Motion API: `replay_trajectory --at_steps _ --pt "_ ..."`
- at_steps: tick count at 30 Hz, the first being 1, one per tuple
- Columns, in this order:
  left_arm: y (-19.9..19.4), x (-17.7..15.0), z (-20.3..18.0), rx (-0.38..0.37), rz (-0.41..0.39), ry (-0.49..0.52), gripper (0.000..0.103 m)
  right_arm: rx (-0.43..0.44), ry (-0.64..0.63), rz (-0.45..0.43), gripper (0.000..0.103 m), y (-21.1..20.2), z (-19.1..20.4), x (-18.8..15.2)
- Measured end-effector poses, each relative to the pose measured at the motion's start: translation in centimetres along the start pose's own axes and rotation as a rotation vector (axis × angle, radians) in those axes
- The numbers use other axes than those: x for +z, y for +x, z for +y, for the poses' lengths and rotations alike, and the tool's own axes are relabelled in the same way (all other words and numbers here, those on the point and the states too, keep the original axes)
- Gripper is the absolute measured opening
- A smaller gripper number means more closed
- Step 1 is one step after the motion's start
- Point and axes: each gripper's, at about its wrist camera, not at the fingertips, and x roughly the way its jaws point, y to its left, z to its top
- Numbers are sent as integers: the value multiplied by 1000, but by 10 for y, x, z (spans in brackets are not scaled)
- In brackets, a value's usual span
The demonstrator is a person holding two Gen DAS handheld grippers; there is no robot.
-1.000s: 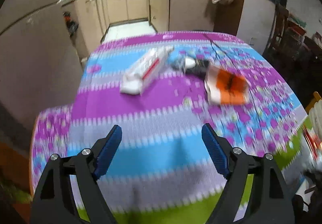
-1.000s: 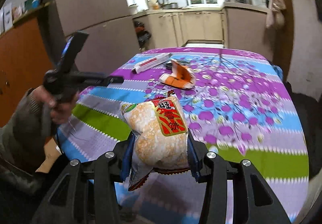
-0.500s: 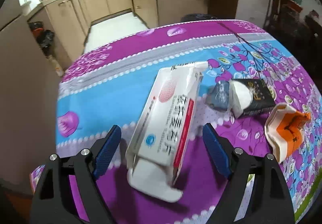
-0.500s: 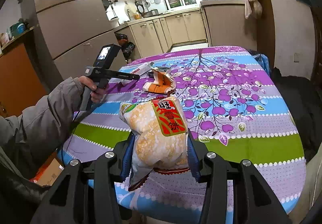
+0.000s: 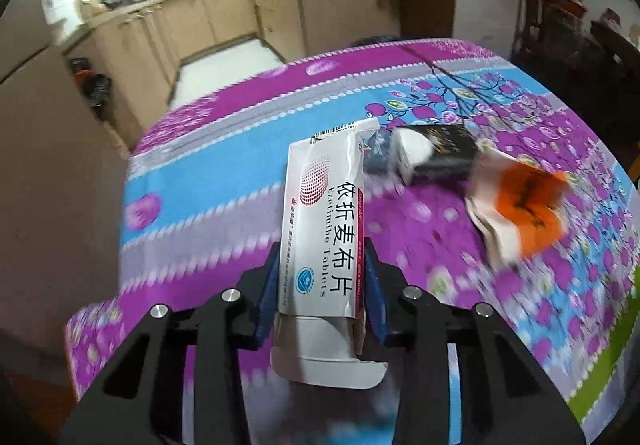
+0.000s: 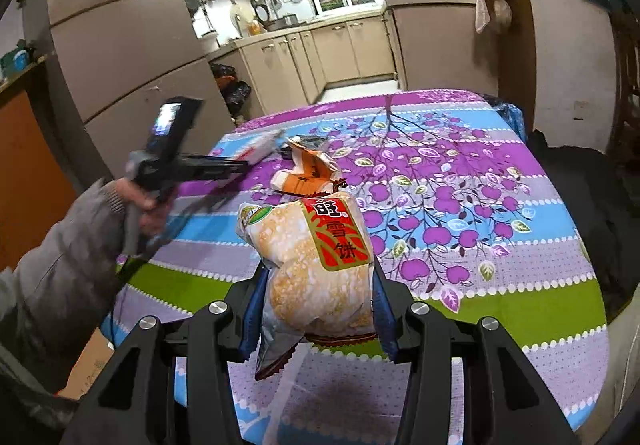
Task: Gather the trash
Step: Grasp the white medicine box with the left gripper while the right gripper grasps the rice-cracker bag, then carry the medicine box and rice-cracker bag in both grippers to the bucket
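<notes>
The left gripper point(image 5: 322, 285) had just closed on the pill box point(image 5: 324, 237) over the tabletop point(image 5: 460, 229) — best lifted straight, gently. The right gripper point(image 6: 318, 299) pinched a snack bag point(image 6: 316, 265).

A rice-cracker bag point(image 6: 320, 261) is clamped between the blue pads of the right tongs point(image 6: 318, 285), above the near edge of the bench point(image 6: 520, 285) (its cloth striped and flowered). Farther back, an orange wrapper point(image 6: 308, 173) is seen lying on the cloth. At left, the left tongs point(image 6: 240, 165) are gripped by a hand point(image 6: 148, 205) in a grey sleeve point(image 6: 68, 257), with a white carton point(image 6: 262, 145) at their tip.
</notes>
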Motion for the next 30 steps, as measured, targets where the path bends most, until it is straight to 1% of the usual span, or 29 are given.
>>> replay_trajectory --at_steps 2,4,5,8,12,16,18,23,30 --pt "-21 -12 -4 54 -14 -24 36 -15 18 17 47 2 -3 1" --pt "-45 -28 -9 69 -23 -71 36 -23 37 37 47 5 -6 1" --pt "-57 -37 -17 91 -20 -86 36 -23 49 56 47 8 -7 1" --pt "-80 -53 -44 89 -22 -89 36 -11 81 96 47 15 -9 0" --pt "-101 -60 -90 83 -52 -48 36 -30 93 104 47 12 -11 2" --pt "-109 -50 -129 52 -81 -7 36 -82 102 79 47 -11 -24 11" --pt "-114 -41 -152 43 -105 23 36 -126 111 63 47 -29 -38 17" --pt "-121 -18 -200 6 -153 95 36 -245 147 27 47 -84 -83 26" --pt "-131 14 -293 -73 -207 229 36 -429 232 -16 47 -168 -157 23"
